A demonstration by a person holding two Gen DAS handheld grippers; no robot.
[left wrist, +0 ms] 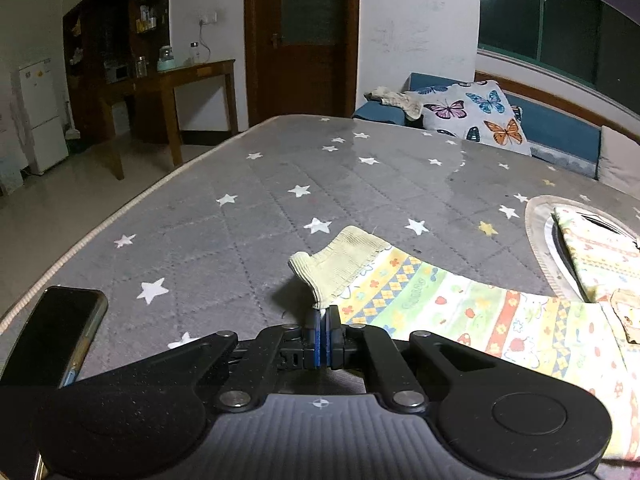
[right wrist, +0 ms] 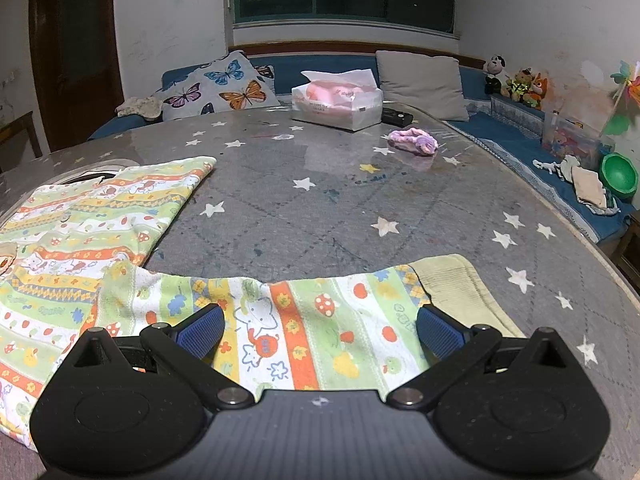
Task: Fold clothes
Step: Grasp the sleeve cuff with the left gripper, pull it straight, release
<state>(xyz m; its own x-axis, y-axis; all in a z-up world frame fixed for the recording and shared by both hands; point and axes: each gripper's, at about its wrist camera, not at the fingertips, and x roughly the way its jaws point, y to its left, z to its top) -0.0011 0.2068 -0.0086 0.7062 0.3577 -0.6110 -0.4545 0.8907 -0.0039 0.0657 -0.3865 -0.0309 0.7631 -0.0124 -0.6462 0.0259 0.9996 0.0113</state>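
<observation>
A child's patterned top point(right wrist: 80, 240) in green, yellow and orange stripes lies spread on the grey star-print table point(right wrist: 320, 208). In the left wrist view my left gripper point(left wrist: 323, 316) is shut on the edge of one sleeve point(left wrist: 400, 288), just below its pale ribbed cuff point(left wrist: 340, 260), and the cuff end lifts a little off the table. In the right wrist view my right gripper point(right wrist: 320, 328) is open, its blue pads point(right wrist: 200, 330) spread wide over the other sleeve point(right wrist: 304, 320), whose ribbed cuff point(right wrist: 452, 284) lies flat to the right.
A dark phone point(left wrist: 52, 336) lies by the table's left edge. A tissue pack point(right wrist: 336, 104), a black remote point(right wrist: 396, 116) and a purple scrunchie point(right wrist: 414, 142) sit at the far side. A butterfly pillow point(right wrist: 220, 88) rests on the blue bench behind.
</observation>
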